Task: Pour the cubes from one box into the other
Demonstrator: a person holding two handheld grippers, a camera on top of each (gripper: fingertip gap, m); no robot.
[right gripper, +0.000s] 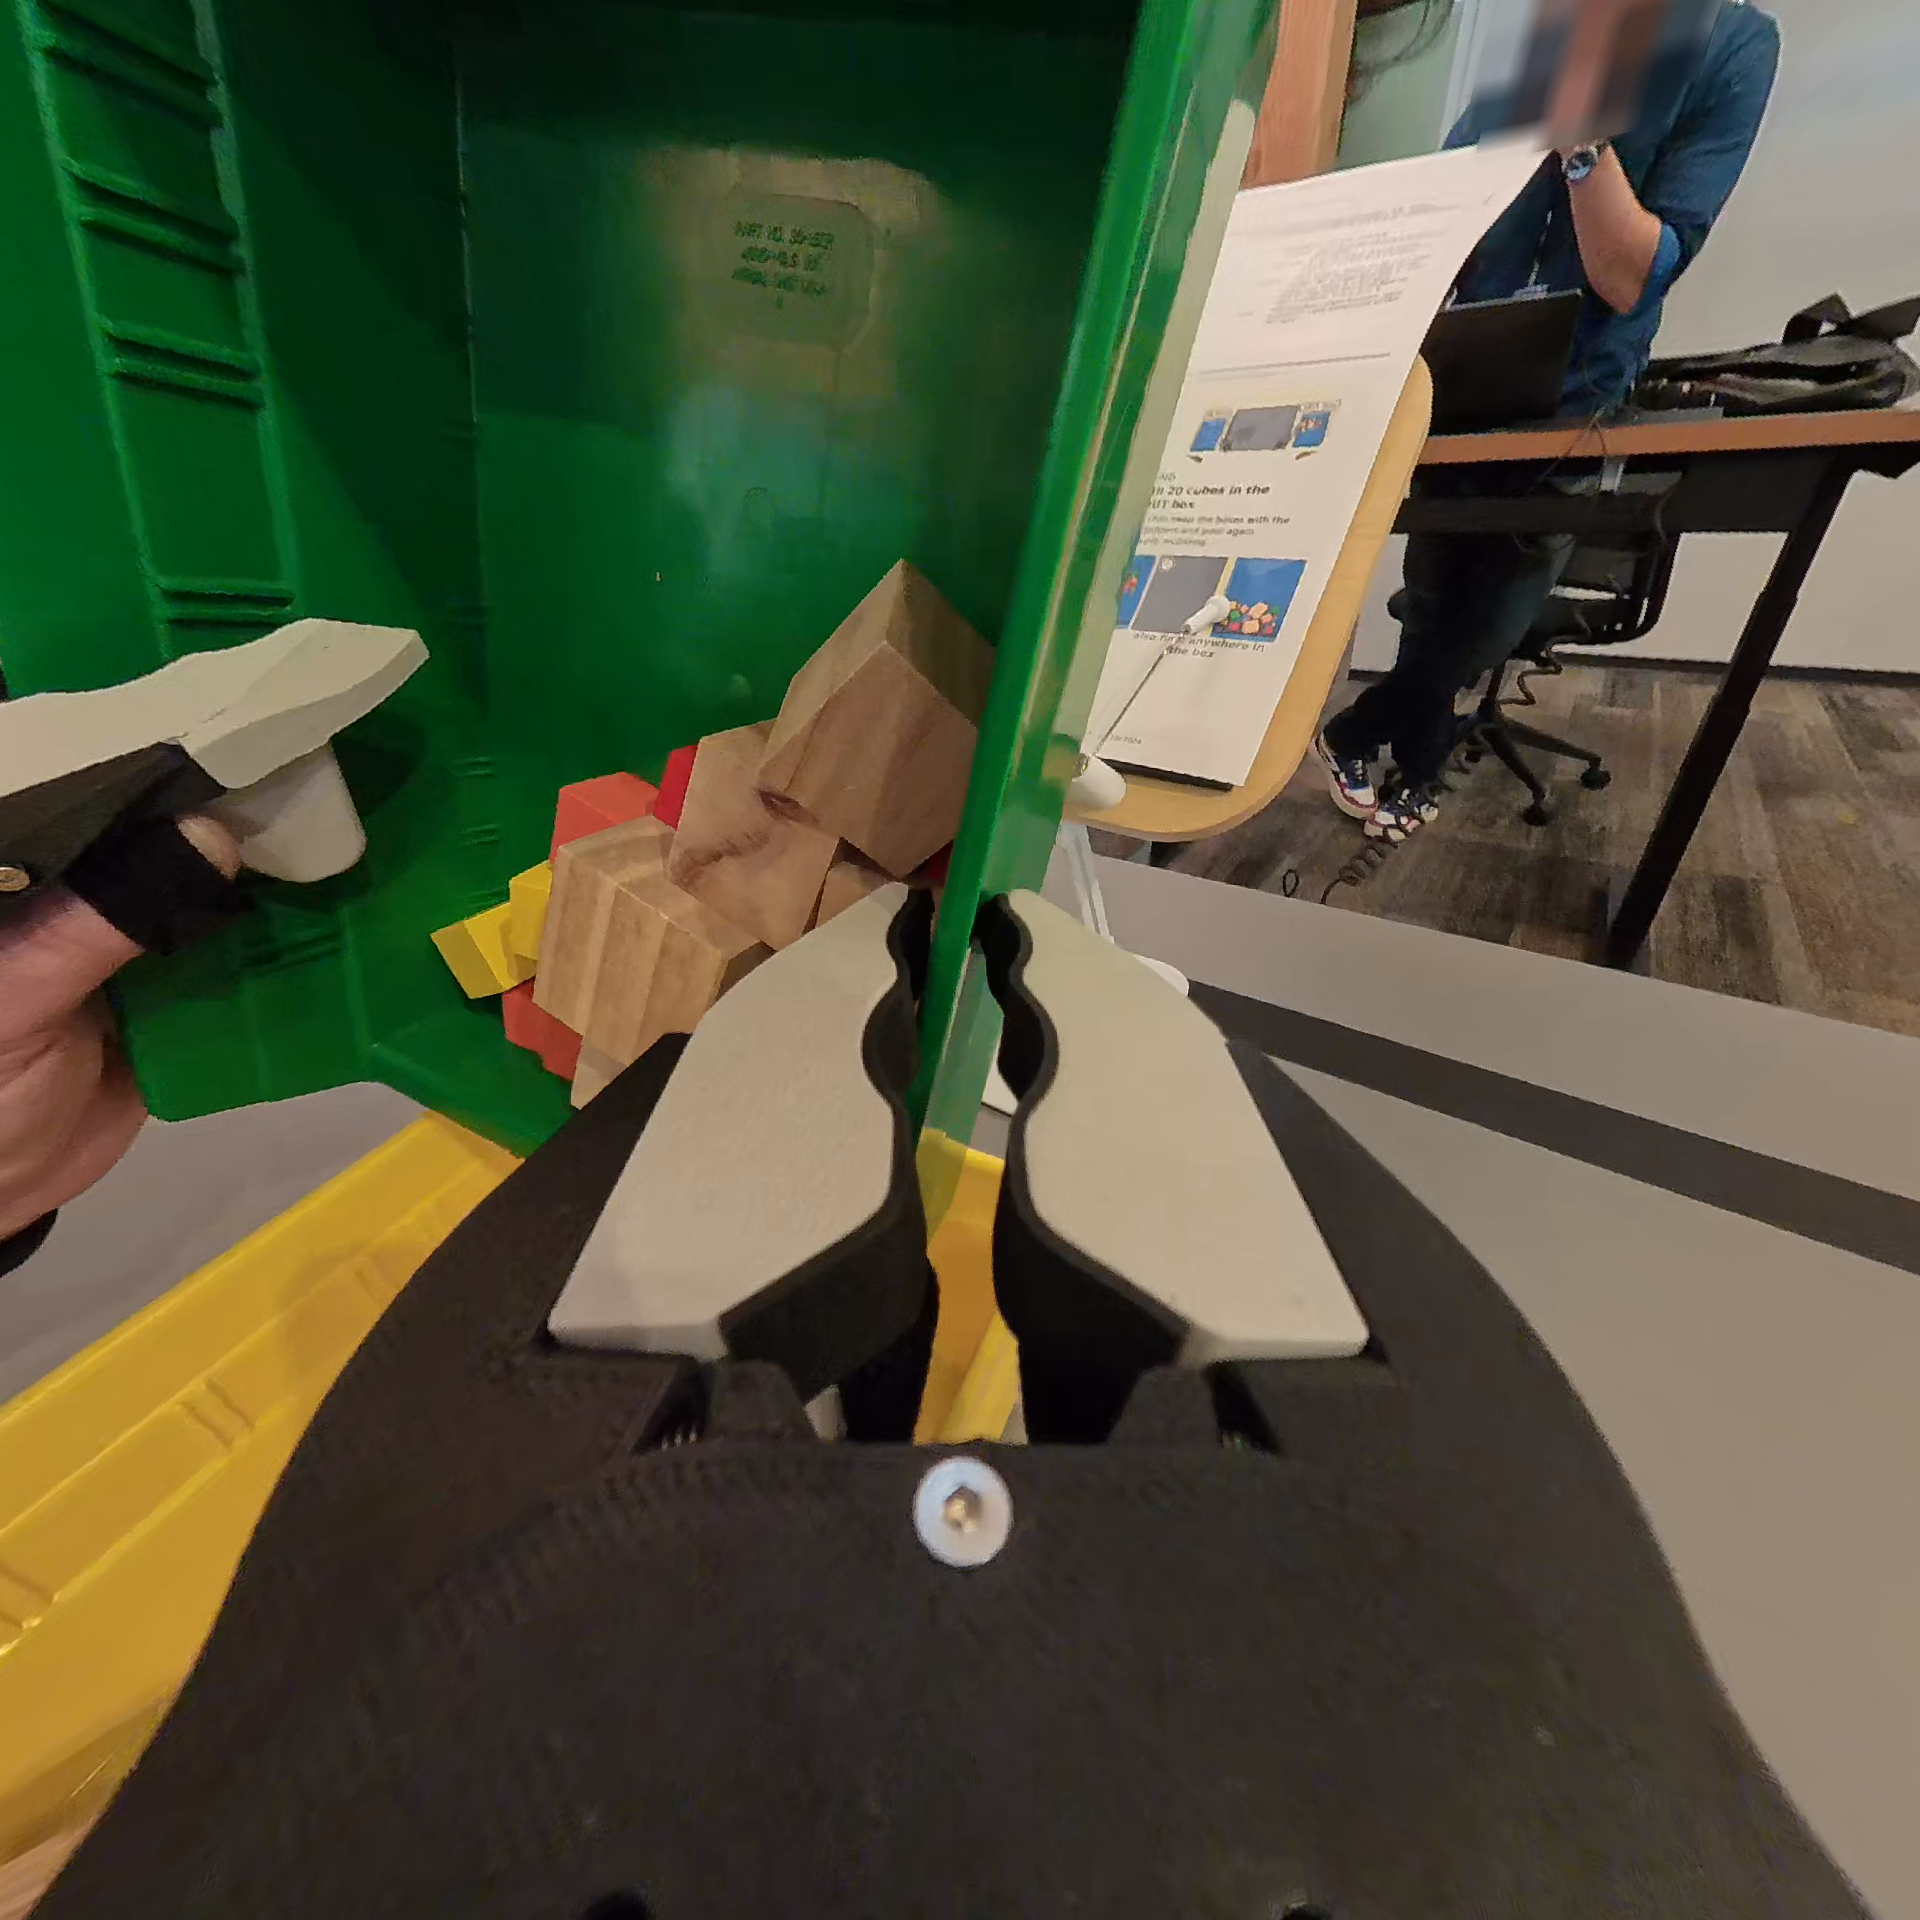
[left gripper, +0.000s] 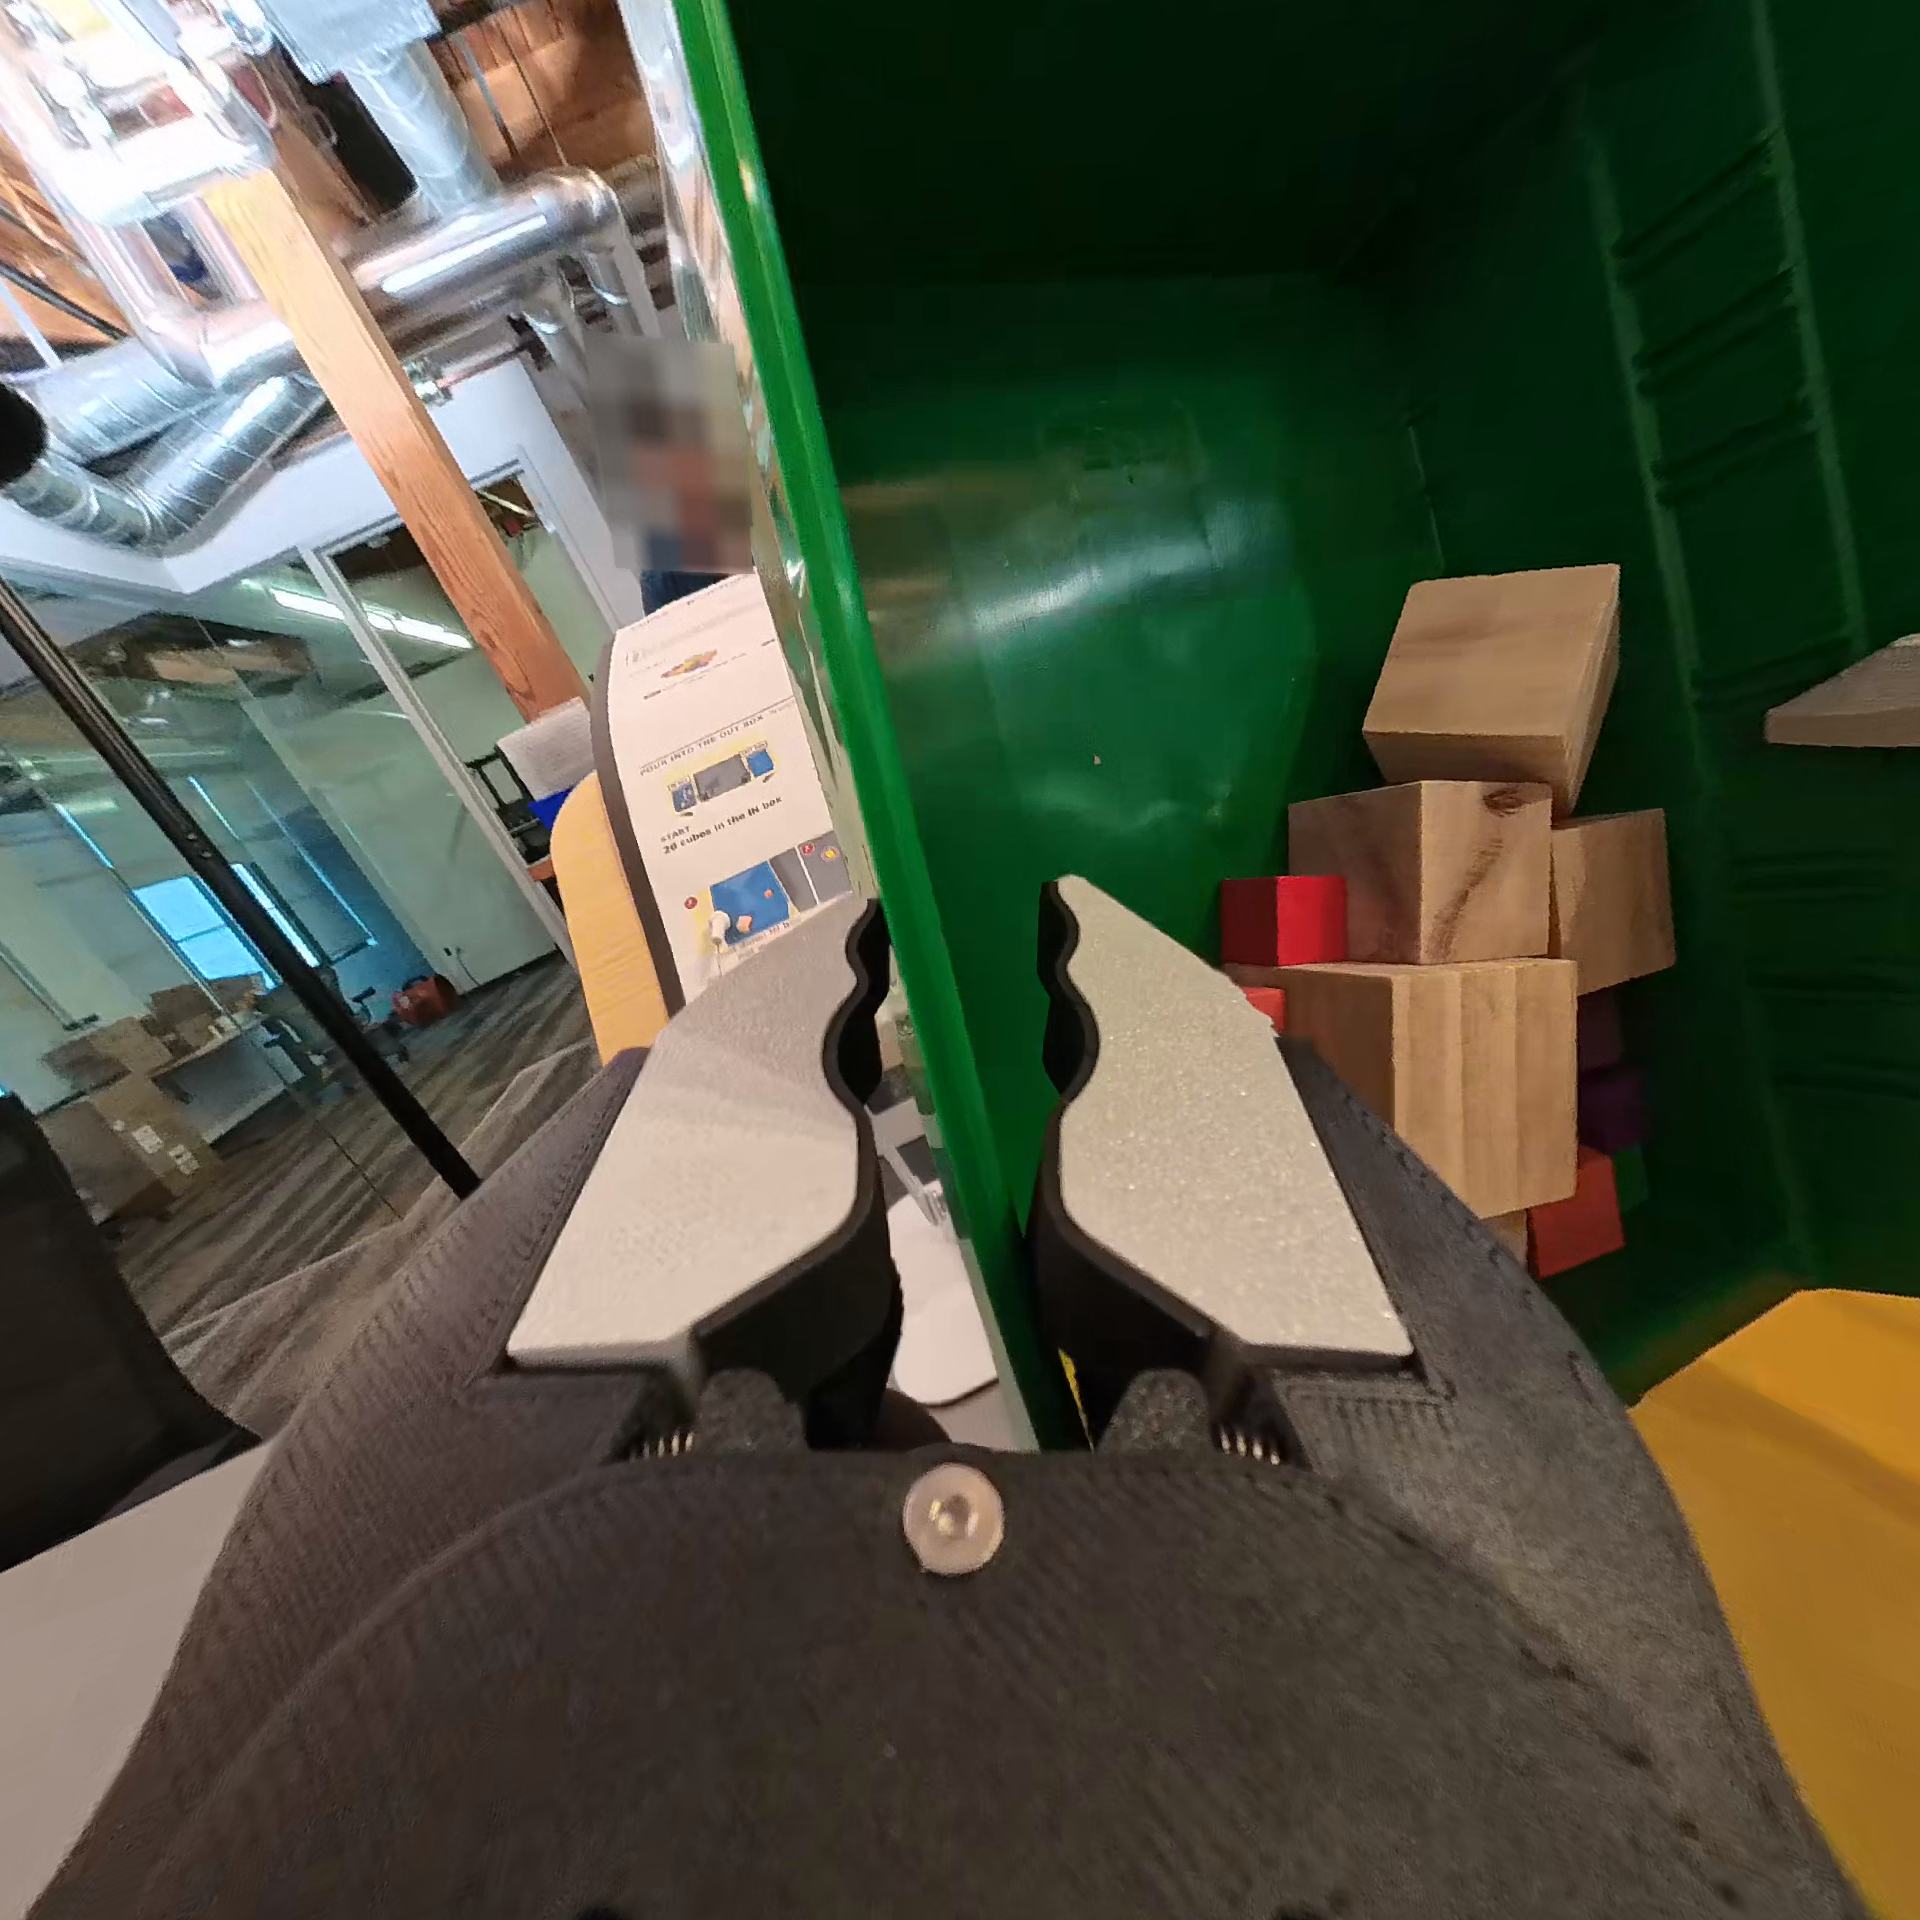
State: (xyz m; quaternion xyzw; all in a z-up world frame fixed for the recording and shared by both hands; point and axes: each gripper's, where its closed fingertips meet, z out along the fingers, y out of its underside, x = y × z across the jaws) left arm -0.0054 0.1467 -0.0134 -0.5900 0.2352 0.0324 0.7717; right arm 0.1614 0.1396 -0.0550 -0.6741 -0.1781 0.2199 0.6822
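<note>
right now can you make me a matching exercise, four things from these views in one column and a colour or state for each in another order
Things
1. green box
2. yellow box
3. cubes
4. right gripper

States
A. piled in the low corner of the tipped box
B. clamped on a side wall
C. tipped up, held from both sides
D. lying below the tipped box's mouth

Pairs: 1-C, 2-D, 3-A, 4-B

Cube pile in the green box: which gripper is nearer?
Right. The right gripper clamps the box wall the cube pile rests against; the left gripper clamps the opposite wall.
</note>
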